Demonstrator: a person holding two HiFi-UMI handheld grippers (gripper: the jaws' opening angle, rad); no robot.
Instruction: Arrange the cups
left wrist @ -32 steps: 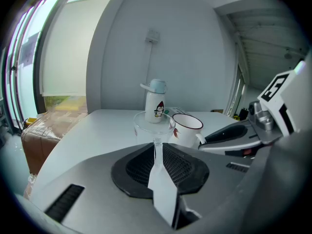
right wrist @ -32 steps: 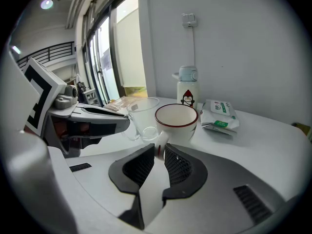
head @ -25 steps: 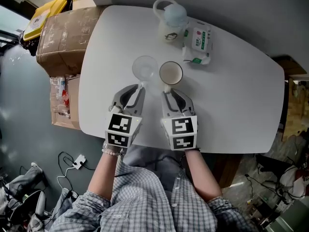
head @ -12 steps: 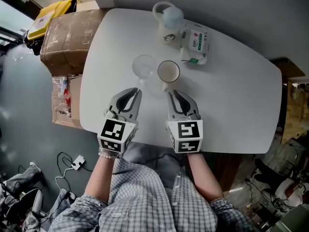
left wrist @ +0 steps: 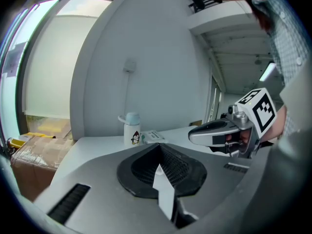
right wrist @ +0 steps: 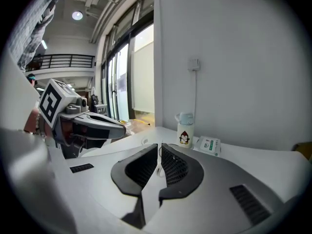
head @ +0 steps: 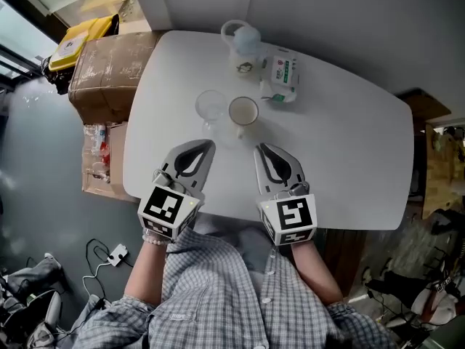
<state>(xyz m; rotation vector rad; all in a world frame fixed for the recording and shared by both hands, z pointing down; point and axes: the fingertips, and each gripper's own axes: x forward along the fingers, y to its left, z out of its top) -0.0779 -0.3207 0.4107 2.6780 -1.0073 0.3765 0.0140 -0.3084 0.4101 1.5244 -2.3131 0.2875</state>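
The white worktop [head: 349,144] carries everything, and both tools hover over its near edge, side by side and apart from each other. A cardboard box [head: 102,71] sits off the worktop, beyond and to the left of the left hand-held gripper [head: 210,145], whose jaws are pressed together with nothing between them. The right hand-held gripper [head: 259,149] is likewise clenched on nothing, only a thin slit showing between its pads. Far ahead of both tips, near the worktop's far edge, a lidded bottle [head: 243,46] with a penguin print stands upright, and a tissue packet [head: 280,75] lies just to its right. Closer in, the white mug [head: 243,112] stands ahead of the gap between the two tools, clear of both tips; the clear glass [head: 211,106] stands just beside it on its left, ahead of the left tip, though whether the two cups touch cannot be told
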